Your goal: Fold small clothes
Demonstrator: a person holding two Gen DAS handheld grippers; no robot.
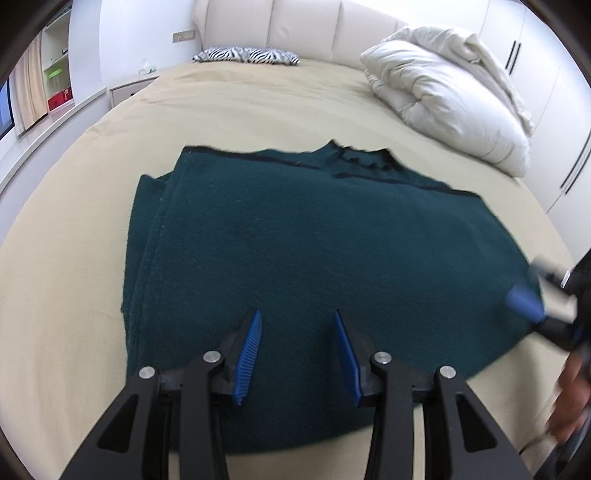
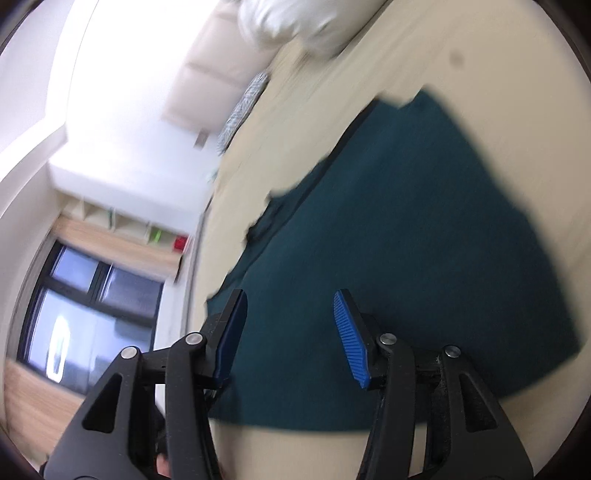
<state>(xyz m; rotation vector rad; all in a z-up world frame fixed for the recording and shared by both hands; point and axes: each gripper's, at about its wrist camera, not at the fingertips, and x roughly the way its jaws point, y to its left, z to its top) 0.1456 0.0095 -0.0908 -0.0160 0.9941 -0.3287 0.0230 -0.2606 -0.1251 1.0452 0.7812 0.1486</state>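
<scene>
- Dark teal knitted sweater (image 1: 314,229), folded, flat on the beige bedsheet (image 1: 240,107), collar toward the headboard; left side doubled under in layered edges; the same sweater (image 2: 388,240) across the middle of the tilted, motion-blurred right wrist view.
- Left gripper (image 1: 297,325), black frame with ribbed blue pads: fingers spread apart, empty, poised over the near hem of the sweater; contact with the knit not determinable.
- Right gripper (image 2: 291,314), same build: fingers likewise parted, nothing between them, above the sweater near its edge; also visible as a blurred blue tip (image 1: 524,299) at the right border of the sweater in the left wrist view, with part of a blurred hand below it.
- Bundled white duvet (image 1: 447,92) at the far right of the bed, well apart from the sweater.
- Zebra-patterned pillow (image 1: 245,55) against the cream padded headboard (image 1: 295,26), well beyond the collar.
- White wardrobe doors with dark handles (image 1: 535,48) to the right of the bed.
- Open white shelving with green and red items (image 1: 57,74) on the left wall; dark-framed window (image 2: 85,317) nearby.
- Bare sheet between the grippers and the sweater.
</scene>
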